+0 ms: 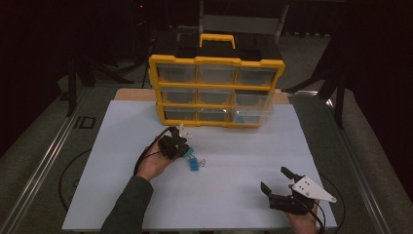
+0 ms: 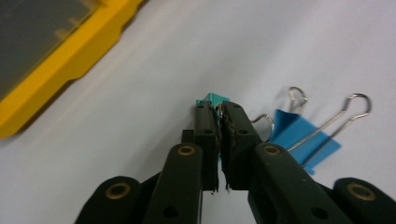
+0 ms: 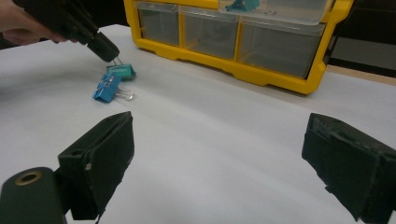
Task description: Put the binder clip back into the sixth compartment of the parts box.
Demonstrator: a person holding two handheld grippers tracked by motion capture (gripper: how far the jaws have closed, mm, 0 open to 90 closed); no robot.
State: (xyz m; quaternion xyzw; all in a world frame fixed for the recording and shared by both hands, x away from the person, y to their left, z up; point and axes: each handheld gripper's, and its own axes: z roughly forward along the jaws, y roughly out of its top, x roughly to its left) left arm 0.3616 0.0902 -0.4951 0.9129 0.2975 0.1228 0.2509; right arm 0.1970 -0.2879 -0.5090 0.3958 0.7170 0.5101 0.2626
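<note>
Gripping teal clip (image 2: pixel 213 99): left fingers (image 2: pixel 205 126) | blue clip (image 2: pixel 299 135) beside | right fingers (image 3: pixel 105 158) wide

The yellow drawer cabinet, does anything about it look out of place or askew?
Yes. On the yellow drawer cabinet, the bottom right drawer is pulled out past the frame while the others sit flush. A teal clip lies in it. Nothing looks spilled or damaged.

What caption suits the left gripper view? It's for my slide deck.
Left gripper shut on a teal binder clip, a blue binder clip lying beside it on the white table.
</note>
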